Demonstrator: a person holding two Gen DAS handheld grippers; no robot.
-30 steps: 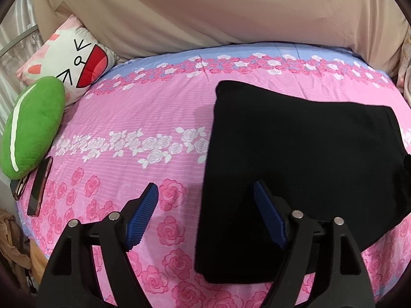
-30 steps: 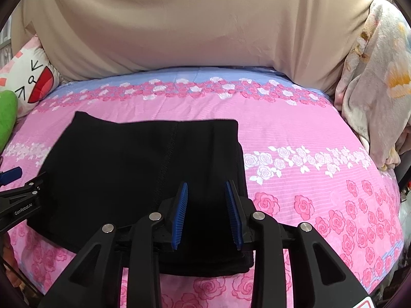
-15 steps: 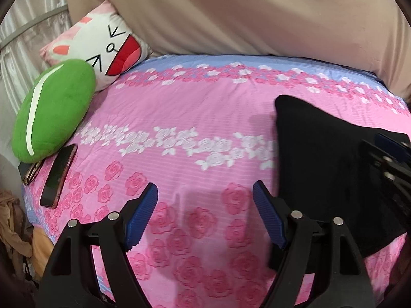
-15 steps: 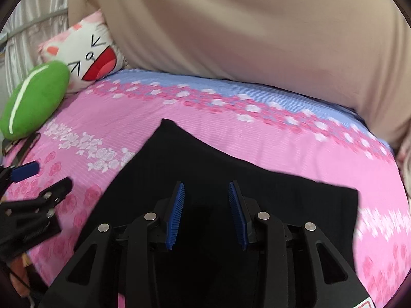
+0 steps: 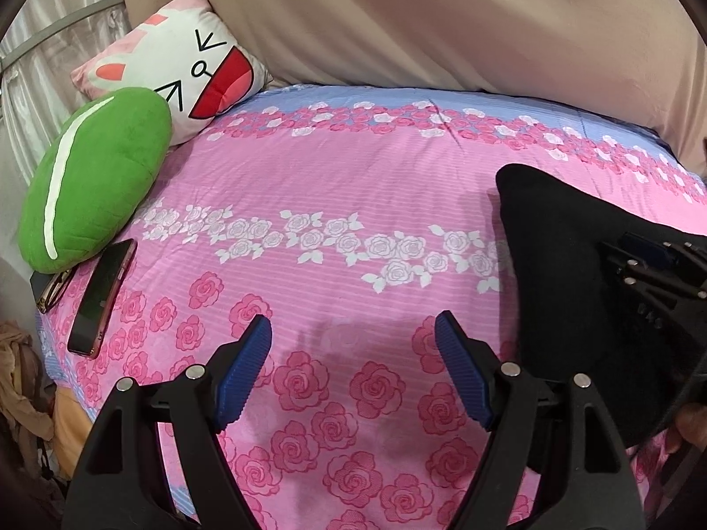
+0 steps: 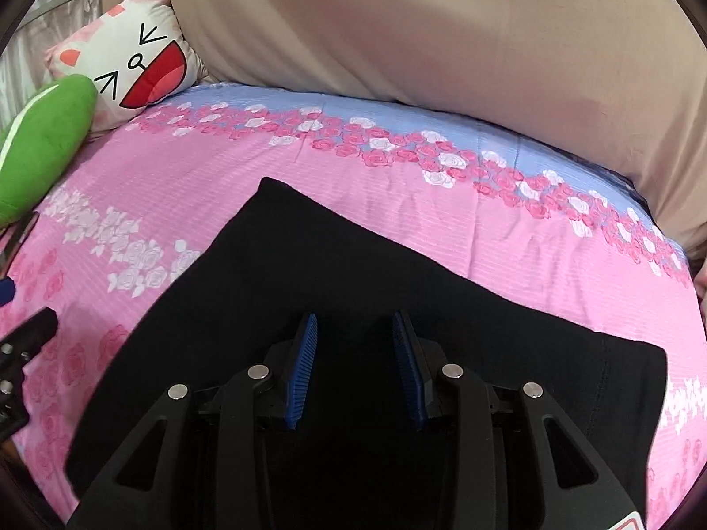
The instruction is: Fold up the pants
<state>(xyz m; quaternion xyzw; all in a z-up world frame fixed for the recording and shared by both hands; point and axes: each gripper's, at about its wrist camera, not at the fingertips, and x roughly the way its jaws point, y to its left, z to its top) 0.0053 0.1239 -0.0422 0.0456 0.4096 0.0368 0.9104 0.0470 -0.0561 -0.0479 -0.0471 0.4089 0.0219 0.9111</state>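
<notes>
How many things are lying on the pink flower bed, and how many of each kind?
Cushions: 2, the green leaf cushion and the white cartoon-face cushion
Phones: 1, the dark phone
Glasses: 1, the pair of glasses by the phone
Pants: 1, the folded black pants
Total: 5

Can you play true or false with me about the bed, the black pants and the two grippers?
1. The pants lie folded on the pink bedsheet. True.
2. The left gripper is squeezing the pants. False: it is open, over bare sheet beside them.
3. A phone lies near the green cushion. True.
4. The right gripper is over the cushion. False: it is over the pants.
5. The pants are red. False: black.
</notes>
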